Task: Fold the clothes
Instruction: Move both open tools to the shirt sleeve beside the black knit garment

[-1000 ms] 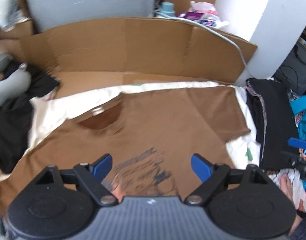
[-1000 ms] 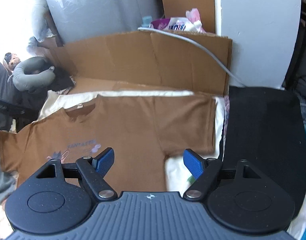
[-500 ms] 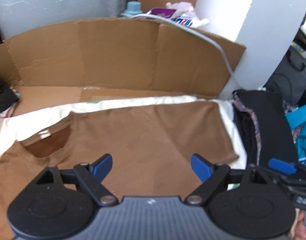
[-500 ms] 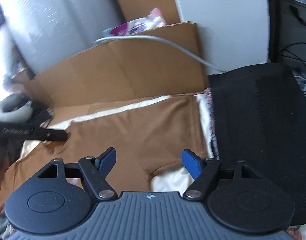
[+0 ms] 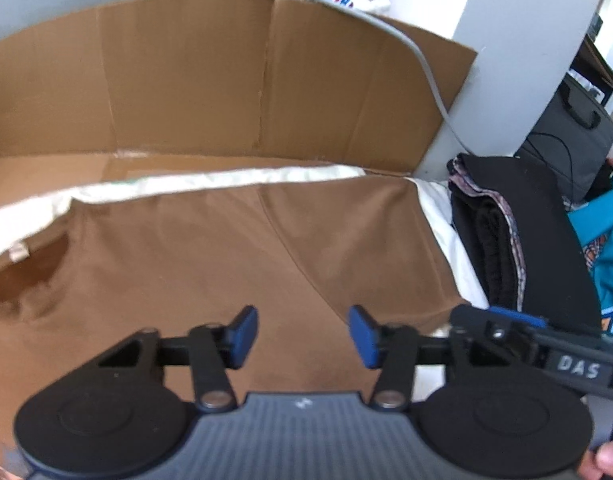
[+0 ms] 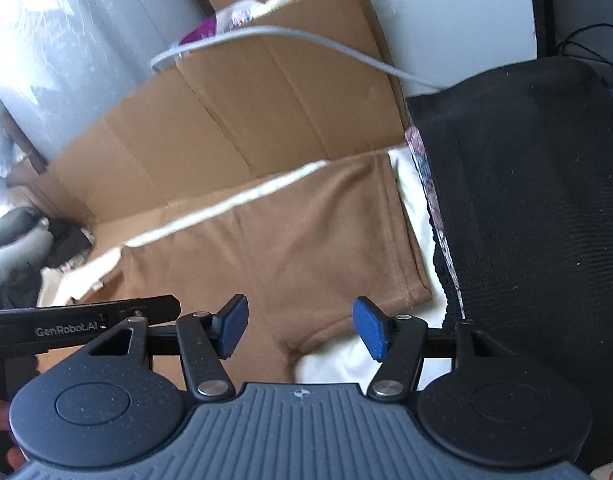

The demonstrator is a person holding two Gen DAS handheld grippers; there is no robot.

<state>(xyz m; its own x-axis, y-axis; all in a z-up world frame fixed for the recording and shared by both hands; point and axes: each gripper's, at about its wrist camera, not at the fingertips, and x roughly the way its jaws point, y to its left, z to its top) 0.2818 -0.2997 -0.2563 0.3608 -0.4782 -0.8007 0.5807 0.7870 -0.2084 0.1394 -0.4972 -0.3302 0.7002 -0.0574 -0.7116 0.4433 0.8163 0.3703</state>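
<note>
A brown T-shirt (image 5: pixel 234 256) lies flat on a cream sheet (image 5: pixel 210 179), collar to the left, right sleeve (image 5: pixel 370 240) toward a dark clothes pile. My left gripper (image 5: pixel 302 336) is open and empty, hovering over the shirt's chest near the sleeve seam. My right gripper (image 6: pixel 300 328) is open and empty above the sleeve's underarm; the sleeve (image 6: pixel 346 240) and its hem show ahead of it. The right gripper's body also shows at the right of the left wrist view (image 5: pixel 506 332), and the left gripper's body at the left of the right wrist view (image 6: pixel 86 320).
A cardboard wall (image 5: pixel 226 80) stands behind the sheet with a grey cable (image 5: pixel 422 60) over it. Folded dark clothes (image 5: pixel 506 240) are stacked right of the shirt, seen as a black pile (image 6: pixel 526 200) in the right wrist view. A grey neck pillow (image 6: pixel 14 248) lies far left.
Both grippers have moved right and closer, toward the shirt's right sleeve, and now sit side by side. The shirt's print has left the views. Both stay open.
</note>
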